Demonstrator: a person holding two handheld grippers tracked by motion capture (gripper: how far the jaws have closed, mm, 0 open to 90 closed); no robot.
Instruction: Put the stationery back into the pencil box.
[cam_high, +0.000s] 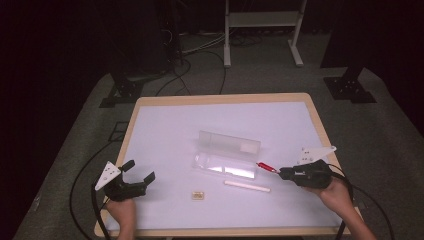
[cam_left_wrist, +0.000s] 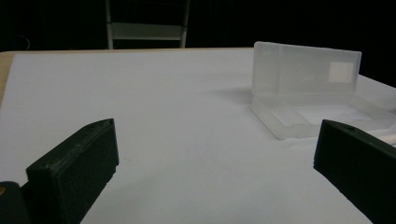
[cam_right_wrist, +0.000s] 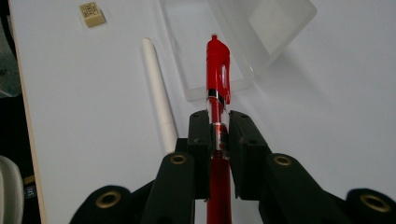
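Your left gripper (cam_high: 137, 173) sits low at the near-left of the table (cam_high: 165, 125), jaws spread wide with nothing between them, as the left gripper view shows. From there the clear plastic case (cam_left_wrist: 308, 93) lies ahead and to the right, lid standing up, tray open toward you. This hand is well apart from the case and has no part in the coming move.

Moving right across the white surface, a small tan eraser (cam_high: 198, 194) rests near the front edge, and a white stick-shaped pen (cam_high: 247, 186) lies flat just in front of the case (cam_high: 227, 155), its length running along the case's front.

At the right, your right gripper (cam_high: 281, 172) has its 2 jaws pressed onto a red pen (cam_right_wrist: 218, 93), pinching it on the clear barrel with the clip end pointing forward past the jaw tips. In the high view the pen (cam_high: 267, 167) hangs just beside the case's right end, lifted off the table. Here is what matters: the pen's long axis runs nearly in line with the tray's length, and the tray lies ahead of and to the left of the jaws. You likely need to carry it leftward over the tray and lower it.

Around the table the room is dark: grey floor, trailing cables, and a white metal frame (cam_high: 262, 30) behind.
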